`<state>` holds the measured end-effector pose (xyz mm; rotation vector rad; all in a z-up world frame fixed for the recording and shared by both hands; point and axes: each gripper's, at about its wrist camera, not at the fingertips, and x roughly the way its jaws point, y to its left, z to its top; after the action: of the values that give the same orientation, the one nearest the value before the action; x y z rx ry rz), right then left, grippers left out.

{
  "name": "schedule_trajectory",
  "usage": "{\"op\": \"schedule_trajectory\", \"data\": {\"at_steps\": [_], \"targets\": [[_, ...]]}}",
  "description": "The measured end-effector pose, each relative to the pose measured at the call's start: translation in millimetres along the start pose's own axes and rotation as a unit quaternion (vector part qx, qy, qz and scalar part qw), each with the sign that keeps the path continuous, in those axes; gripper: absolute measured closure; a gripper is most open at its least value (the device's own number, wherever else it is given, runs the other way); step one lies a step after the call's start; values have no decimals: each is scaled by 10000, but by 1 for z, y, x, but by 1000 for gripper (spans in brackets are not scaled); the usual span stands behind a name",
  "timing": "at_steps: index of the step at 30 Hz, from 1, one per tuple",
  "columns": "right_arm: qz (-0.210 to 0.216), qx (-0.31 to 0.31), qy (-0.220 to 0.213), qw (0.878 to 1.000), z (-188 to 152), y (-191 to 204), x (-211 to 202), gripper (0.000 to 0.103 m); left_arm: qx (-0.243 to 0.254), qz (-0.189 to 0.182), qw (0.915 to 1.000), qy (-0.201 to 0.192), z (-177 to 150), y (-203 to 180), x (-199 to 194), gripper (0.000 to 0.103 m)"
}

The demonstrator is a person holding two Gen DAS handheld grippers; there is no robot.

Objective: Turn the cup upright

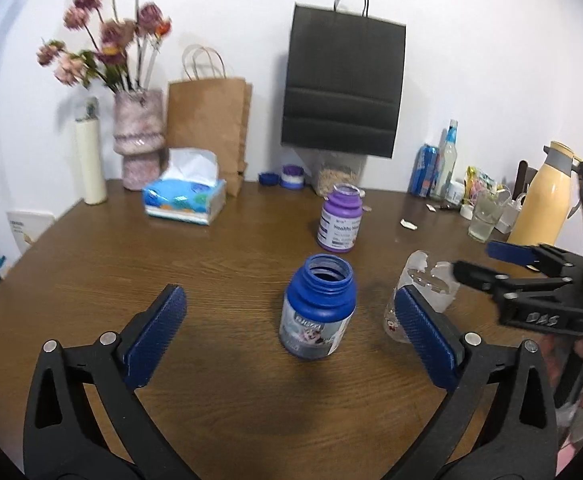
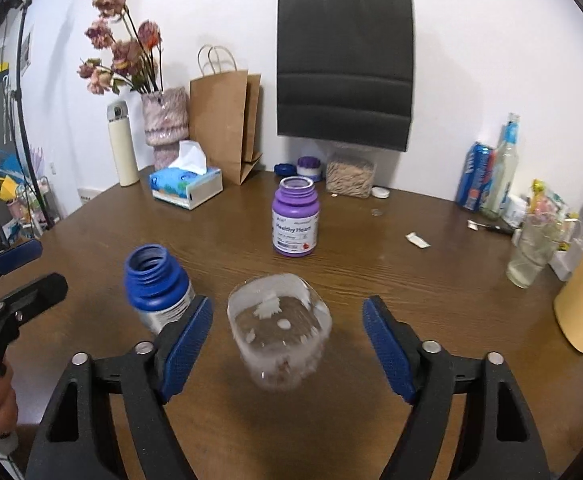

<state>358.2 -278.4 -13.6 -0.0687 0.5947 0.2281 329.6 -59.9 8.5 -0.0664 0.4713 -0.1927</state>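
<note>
Both wrist views look low and close across the table [image 1: 231, 248] toward the wall, sharing its middle.

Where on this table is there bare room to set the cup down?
Bare wood lies between the tissue box and the blue bottle, and right of the clear cup toward the drinking glass. The back edge and far right corner are crowded with bags, cans and bottles.

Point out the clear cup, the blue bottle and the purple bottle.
clear cup [image 2: 279, 332]: right wrist view, on its see-through side wall.
blue bottle [image 1: 317, 312]: left wrist view, on its shoulder just below the open neck.
purple bottle [image 2: 295, 216]: right wrist view, on its body above the label.
</note>
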Motion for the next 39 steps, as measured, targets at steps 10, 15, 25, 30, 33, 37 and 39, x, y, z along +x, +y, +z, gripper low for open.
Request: {"op": "schedule_trajectory", "data": {"at_steps": [10, 15, 25, 30, 33, 37, 39], "targets": [[-32, 277, -157, 9995, -30, -3, -86, 19, 40, 421, 9983, -393, -19, 6, -75, 0], [17, 298, -288, 9991, -44, 6, -112, 19, -3, 522, 9971, -560, -30, 8, -107, 0], [63, 291, -449, 9985, -51, 19, -137, 19, -68, 512, 9967, -630, -40, 9, -131, 0], [-14, 296, -462, 9985, -56, 22, -145, 19, -52, 536, 9969, -581, -41, 7, -143, 0], [-39, 302, -504, 9983, -69, 28, -161, 19, 39, 604, 9967, -532, -49, 4, -162, 0], [97, 324, -635, 9974, -95, 40, -196, 19, 81, 671, 9946, -791, -75, 3, -204, 0], [208, 281, -703, 9969, -109, 47, -211, 19, 143, 685, 9936, -891, -93, 4, -223, 0]]}}
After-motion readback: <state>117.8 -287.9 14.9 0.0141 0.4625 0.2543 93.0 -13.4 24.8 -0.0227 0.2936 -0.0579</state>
